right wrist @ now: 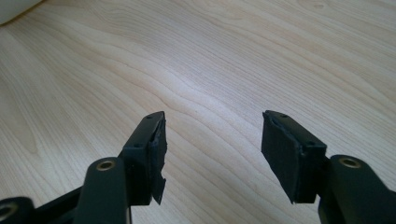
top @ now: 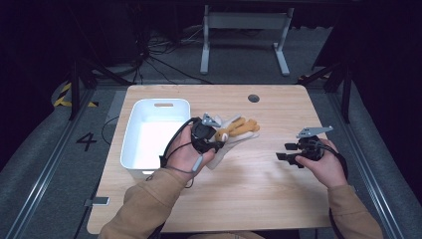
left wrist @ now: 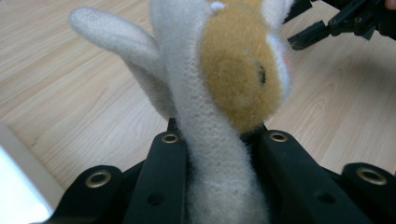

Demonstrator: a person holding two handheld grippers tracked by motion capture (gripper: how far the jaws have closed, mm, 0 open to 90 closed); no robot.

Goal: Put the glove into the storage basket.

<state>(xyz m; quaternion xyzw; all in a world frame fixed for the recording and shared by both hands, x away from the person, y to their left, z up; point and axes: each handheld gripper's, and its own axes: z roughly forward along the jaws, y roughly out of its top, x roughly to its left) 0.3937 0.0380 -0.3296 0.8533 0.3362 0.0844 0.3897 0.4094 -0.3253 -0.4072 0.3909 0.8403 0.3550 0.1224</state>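
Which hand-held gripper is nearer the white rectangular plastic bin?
Left. The left hand-held gripper is right beside the white rectangular plastic bin, clamping a plush toy; the right hand-held gripper is across the table.

A soft toy (top: 234,132) of cream and tan plush lies on the desk (top: 249,199) near its middle, a little toward the left and far edges. Its tan legs point toward the right edge. In the left gripper view its cream body (left wrist: 205,140) is pinched, a round tan patch facing up.
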